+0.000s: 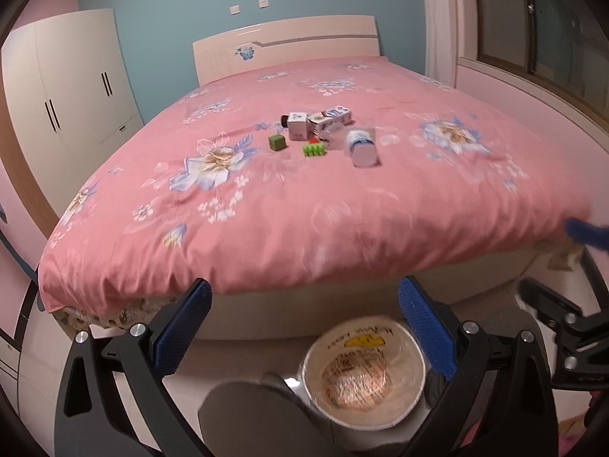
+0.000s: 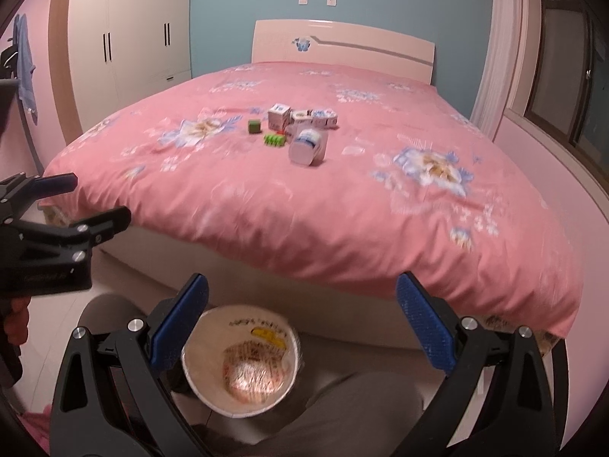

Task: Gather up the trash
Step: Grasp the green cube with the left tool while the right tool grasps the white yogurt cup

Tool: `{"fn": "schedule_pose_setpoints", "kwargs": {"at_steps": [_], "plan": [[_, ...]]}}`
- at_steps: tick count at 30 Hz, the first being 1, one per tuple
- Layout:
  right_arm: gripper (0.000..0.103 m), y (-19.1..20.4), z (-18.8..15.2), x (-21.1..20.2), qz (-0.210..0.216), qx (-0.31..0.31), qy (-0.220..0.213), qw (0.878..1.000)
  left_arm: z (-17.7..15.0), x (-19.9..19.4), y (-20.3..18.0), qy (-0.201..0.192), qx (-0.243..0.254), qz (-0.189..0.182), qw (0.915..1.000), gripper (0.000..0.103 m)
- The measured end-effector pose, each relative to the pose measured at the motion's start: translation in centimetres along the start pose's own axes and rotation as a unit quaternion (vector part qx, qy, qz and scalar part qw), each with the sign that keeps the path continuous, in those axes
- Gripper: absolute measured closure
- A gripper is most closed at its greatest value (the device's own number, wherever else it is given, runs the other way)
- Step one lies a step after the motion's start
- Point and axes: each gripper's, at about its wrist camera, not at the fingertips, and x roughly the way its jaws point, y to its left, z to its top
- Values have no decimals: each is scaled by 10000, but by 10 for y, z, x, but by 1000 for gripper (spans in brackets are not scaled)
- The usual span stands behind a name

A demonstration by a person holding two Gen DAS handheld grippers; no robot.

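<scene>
trash on bed; paper bowl empty on floor; both grippers' fingers wide.

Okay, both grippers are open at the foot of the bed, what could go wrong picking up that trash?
1. The clear plastic bottle lies on its side on the soft pink bedspread; it may roll when touched.
2. The small boxes sit packed together, so wide-open fingers might knock their neighbours.

Home bedroom, pink-quilted bed, headboard, seemingly wardrobe
</scene>
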Motion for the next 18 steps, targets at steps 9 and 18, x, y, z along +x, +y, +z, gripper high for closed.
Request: {"fn": "schedule_pose_setpoints", "kwargs": {"at_steps": [9, 18], "plan": [[7, -19, 62, 42, -58, 170, -27, 9998, 72, 64, 29, 83, -81, 149, 9998, 3], [7, -22, 115, 103, -175, 191, 118, 9996, 143, 136, 55, 113, -252, 257, 9993, 3]]}}
